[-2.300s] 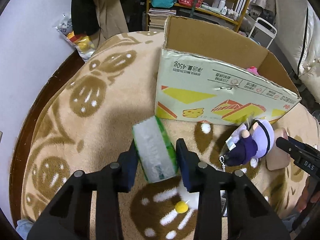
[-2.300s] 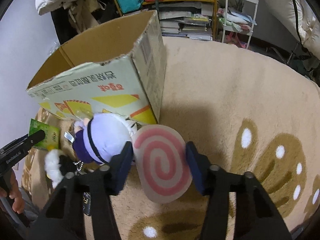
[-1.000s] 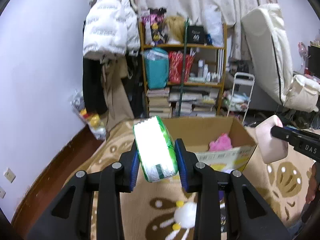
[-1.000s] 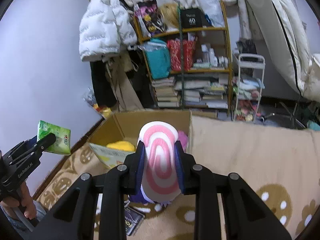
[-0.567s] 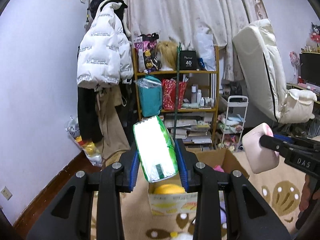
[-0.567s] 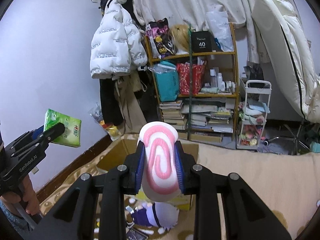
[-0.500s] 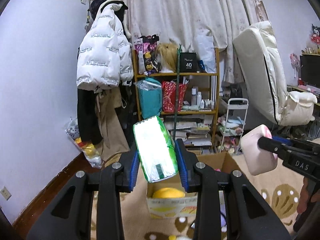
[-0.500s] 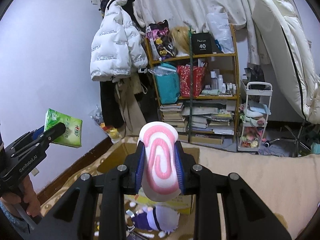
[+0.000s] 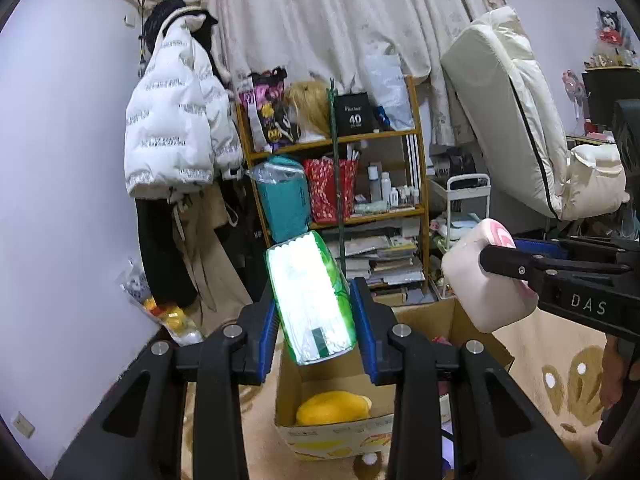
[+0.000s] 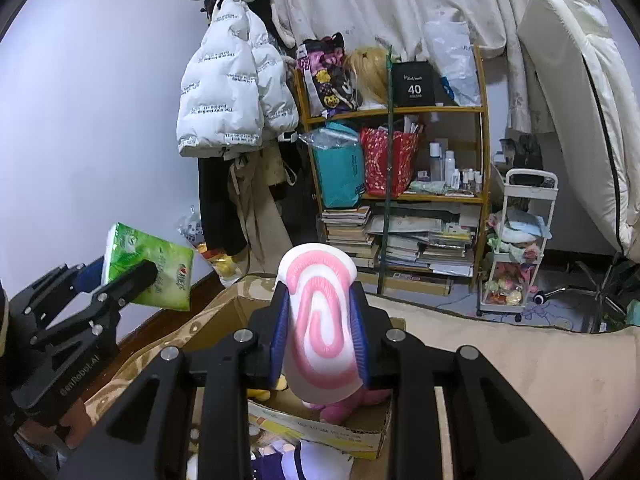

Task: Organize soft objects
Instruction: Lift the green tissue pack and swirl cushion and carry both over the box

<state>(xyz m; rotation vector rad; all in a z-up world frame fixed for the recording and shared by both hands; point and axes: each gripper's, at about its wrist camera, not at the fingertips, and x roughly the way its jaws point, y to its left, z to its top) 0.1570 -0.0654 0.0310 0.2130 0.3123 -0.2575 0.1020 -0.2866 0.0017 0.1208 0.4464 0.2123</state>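
My left gripper (image 9: 316,312) is shut on a green tissue pack (image 9: 310,300), held high above the open cardboard box (image 9: 332,436). My right gripper (image 10: 320,328) is shut on a pink-and-white swirl cushion (image 10: 320,320), also held above the box (image 10: 320,424). The cushion (image 9: 486,276) and the right gripper show at the right of the left wrist view. The tissue pack (image 10: 150,266) and the left gripper show at the left of the right wrist view. In the box lie a yellow plush (image 9: 334,406) and a pink plush (image 10: 344,404). A purple-haired plush doll (image 10: 304,464) lies on the rug in front of the box.
The box stands on a beige patterned rug (image 10: 540,380). Behind it are a wooden shelf (image 10: 400,160) with books and bags, a white jacket (image 10: 232,100) hanging on the wall, a small white cart (image 10: 516,248) and a leaning mattress (image 10: 580,100).
Both grippers have lifted their objects off the rug and risen well above the box. In the last half second they have moved a little nearer to it.
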